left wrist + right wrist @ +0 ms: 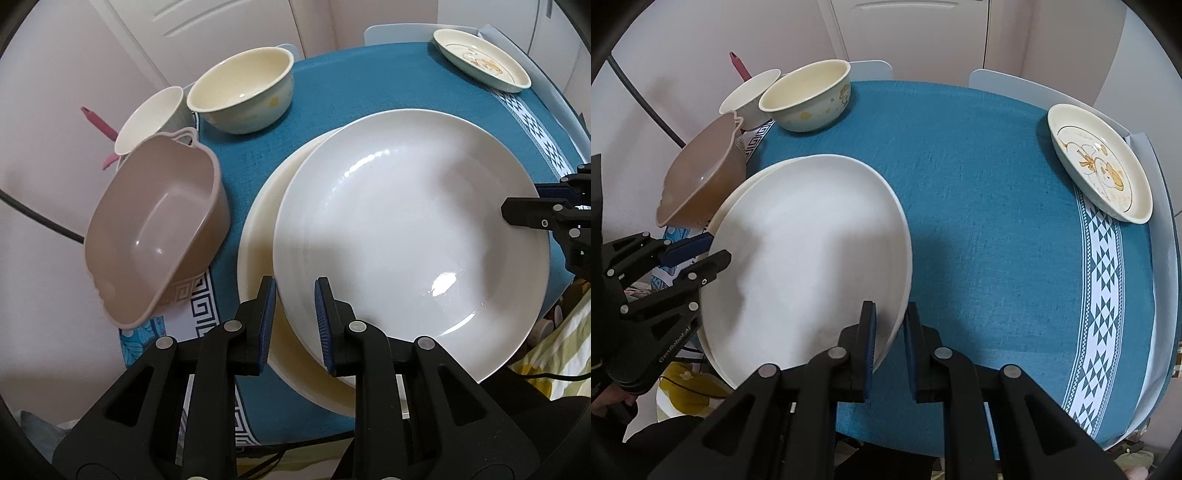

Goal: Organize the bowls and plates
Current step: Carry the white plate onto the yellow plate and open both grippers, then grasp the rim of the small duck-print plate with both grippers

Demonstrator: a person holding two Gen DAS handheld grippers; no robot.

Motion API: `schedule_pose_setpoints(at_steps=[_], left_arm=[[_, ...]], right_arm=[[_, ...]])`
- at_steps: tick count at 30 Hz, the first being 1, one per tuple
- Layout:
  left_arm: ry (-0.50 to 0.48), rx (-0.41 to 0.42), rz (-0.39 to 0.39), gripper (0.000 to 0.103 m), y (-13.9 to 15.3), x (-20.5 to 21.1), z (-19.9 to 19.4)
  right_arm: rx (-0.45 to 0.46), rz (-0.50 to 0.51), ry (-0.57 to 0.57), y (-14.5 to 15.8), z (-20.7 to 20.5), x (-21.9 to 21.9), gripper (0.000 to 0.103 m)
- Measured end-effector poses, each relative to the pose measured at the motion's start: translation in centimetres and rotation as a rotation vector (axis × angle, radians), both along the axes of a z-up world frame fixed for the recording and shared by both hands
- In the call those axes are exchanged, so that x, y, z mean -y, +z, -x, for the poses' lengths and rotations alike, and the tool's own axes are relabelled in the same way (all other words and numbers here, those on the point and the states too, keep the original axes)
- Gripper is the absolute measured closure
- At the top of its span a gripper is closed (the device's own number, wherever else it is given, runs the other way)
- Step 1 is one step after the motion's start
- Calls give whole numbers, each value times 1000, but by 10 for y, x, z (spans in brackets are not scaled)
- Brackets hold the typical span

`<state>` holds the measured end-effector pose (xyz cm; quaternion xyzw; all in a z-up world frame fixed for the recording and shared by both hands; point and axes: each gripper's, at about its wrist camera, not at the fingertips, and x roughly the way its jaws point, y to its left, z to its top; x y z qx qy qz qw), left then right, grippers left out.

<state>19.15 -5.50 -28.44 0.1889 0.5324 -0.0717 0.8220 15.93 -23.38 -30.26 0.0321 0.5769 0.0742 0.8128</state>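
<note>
Left wrist view: left gripper (295, 321) pinches white plate (406, 229) rim; right gripper (889, 345) pinches its other edge; cream plate (255, 236) sits below

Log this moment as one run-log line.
left hand-held gripper: shut on white plate rim | right hand-held gripper: shut on opposite rim | under it: cream plate | apart: patterned plate

We see a table under a teal cloth (979, 221) with white patterned borders. Behind it stand pale panelled cabinet doors (908, 33) and a pinkish wall (44, 110). Two light chair backs (1015, 86) rise just beyond the table's far edge.
</note>
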Motion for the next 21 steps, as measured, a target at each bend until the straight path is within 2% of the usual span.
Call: schedule_pose_setpoints(at_steps=[4, 13, 21], left_arm=[[-2, 3, -14, 84, 0, 0, 1], [-31, 27, -22, 84, 5, 9, 12], [-26, 28, -1, 84, 9, 12, 16]], right_arm=[[0, 7, 1, -1, -1, -1, 89], [12, 90, 24, -2, -1, -13, 88], [17, 81, 23, 0, 0, -9, 87]])
